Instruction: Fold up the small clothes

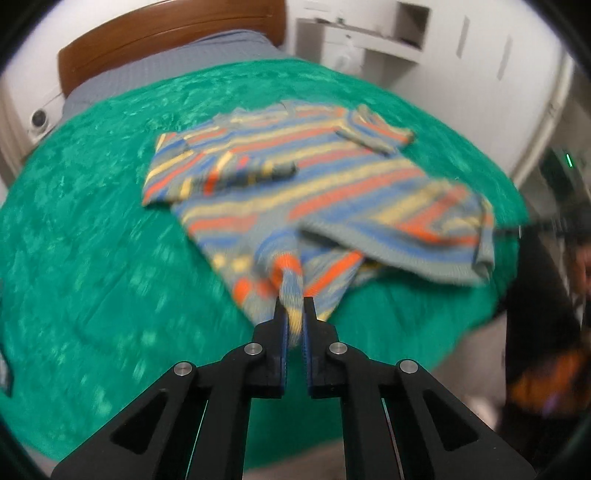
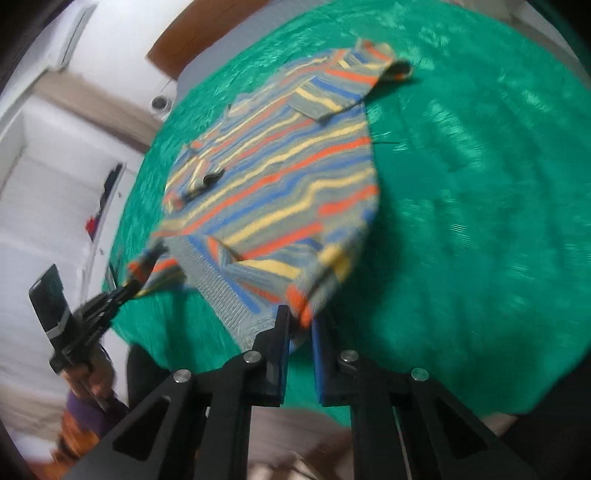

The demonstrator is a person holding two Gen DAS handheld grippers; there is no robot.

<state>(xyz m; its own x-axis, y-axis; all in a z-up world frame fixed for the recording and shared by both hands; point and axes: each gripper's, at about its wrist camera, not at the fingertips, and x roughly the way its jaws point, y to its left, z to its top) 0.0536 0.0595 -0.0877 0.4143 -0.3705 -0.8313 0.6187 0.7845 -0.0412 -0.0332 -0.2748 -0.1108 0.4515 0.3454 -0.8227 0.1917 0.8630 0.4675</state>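
Observation:
A small striped sweater (image 1: 295, 173) in blue, orange, yellow and grey lies on a green bedspread (image 1: 92, 240), both sleeves folded over its body. My left gripper (image 1: 293, 314) is shut on the sweater's near hem corner and holds it lifted off the bed. My right gripper (image 2: 301, 317) is shut on the other hem corner of the sweater (image 2: 280, 177), also lifted. The left gripper shows in the right wrist view (image 2: 129, 286), pinching its corner at the left. Both views are motion-blurred.
The green bedspread (image 2: 480, 221) covers a bed with a brown wooden headboard (image 1: 166, 33) and a grey pillow area (image 1: 177, 62). White cupboards (image 1: 461, 55) stand behind the bed. The person's hand (image 2: 92, 376) and dark clothing are at the bed's near edge.

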